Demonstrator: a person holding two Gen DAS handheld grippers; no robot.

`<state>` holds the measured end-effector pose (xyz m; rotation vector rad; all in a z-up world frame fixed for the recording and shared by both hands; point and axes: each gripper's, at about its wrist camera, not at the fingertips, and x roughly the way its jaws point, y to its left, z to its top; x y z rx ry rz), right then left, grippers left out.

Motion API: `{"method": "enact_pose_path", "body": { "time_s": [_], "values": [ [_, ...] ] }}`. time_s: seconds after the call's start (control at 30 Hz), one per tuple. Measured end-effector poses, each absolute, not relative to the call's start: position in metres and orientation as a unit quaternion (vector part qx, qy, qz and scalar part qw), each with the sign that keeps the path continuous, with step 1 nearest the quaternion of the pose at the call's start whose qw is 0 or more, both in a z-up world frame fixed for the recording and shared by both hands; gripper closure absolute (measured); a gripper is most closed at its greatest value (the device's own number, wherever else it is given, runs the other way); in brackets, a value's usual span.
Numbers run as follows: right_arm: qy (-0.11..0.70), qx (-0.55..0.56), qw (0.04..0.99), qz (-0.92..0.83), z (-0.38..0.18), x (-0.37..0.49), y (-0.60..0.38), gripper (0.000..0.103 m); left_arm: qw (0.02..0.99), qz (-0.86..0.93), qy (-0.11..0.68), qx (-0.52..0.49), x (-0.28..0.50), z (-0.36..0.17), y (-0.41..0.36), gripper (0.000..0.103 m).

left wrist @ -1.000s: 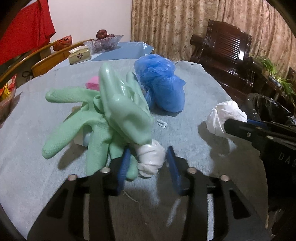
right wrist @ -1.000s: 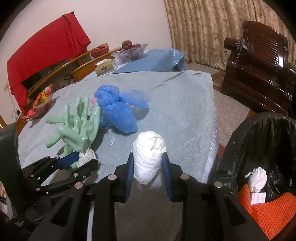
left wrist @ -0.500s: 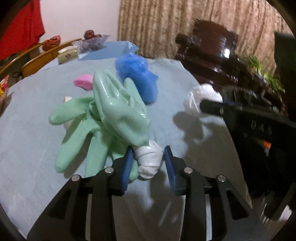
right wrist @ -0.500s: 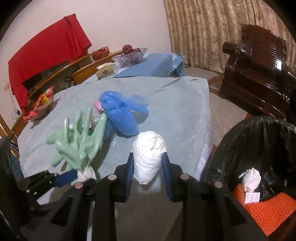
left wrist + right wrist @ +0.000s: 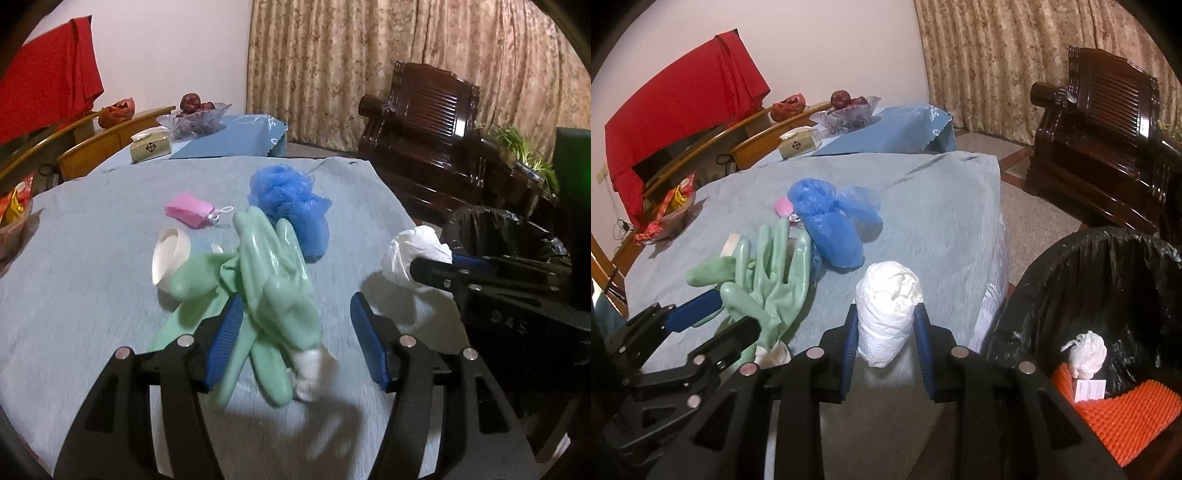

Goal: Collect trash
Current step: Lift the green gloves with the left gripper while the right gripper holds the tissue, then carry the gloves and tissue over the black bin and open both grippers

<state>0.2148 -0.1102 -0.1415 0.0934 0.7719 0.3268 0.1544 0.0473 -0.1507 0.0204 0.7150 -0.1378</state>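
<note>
A pair of green rubber gloves [image 5: 269, 288] knotted to a small white wad hangs blurred between the jaws of my left gripper [image 5: 297, 314]. Those jaws are opening, and the right pad stands well clear of the bundle. In the right wrist view the green gloves [image 5: 768, 288] stick up from the left gripper [image 5: 733, 314] above the grey tablecloth [image 5: 942, 221]. My right gripper [image 5: 885, 317] is shut on a crumpled white paper wad [image 5: 888, 306], held near the table's corner beside the black-lined trash bin [image 5: 1108, 266].
Blue plastic shoe covers [image 5: 291, 206], a pink packet [image 5: 188, 210] and a white cup [image 5: 168, 254] lie on the cloth. The bin holds a white wad [image 5: 1086, 350] and orange mesh [image 5: 1115, 417]. A dark wooden armchair [image 5: 432, 122] stands behind; a tissue box [image 5: 151, 147] and fruit bowl sit far back.
My left gripper lifted the gloves off the cloth, then its jaws spread wide and the bundle now sags blurred between them. The pink packet and white cup came into view. The right gripper stayed still.
</note>
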Motion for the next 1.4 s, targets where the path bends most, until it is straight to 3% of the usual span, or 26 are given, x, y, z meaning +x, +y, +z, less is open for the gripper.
{"method": "enact_pose_path", "body": {
  "time_s": [0.1, 0.17, 0.27, 0.37, 1.4],
  "values": [
    [0.375, 0.046, 0.912, 0.159, -0.142, 0.216, -0.109, 0.074, 0.932, -0.061, 0.357, 0.014, 0.165, -0.157, 0.046, 0.047],
    [0.377, 0.046, 0.911, 0.16, -0.143, 0.217, -0.109, 0.074, 0.931, -0.054, 0.362, 0.014, 0.17, -0.163, 0.047, 0.066],
    [0.378, 0.045, 0.911, 0.16, -0.144, 0.217, -0.109, 0.074, 0.931, -0.051, 0.362, 0.01, 0.171, -0.165, 0.05, 0.079],
    [0.376, 0.046, 0.911, 0.16, -0.144, 0.217, -0.11, 0.074, 0.935, -0.054, 0.351, 0.008, 0.164, -0.159, 0.052, 0.085],
    [0.303, 0.058, 0.943, 0.123, -0.068, 0.154, -0.17, 0.074, 0.95, -0.139, 0.28, 0.002, 0.122, -0.083, -0.006, 0.092]
  ]
}}
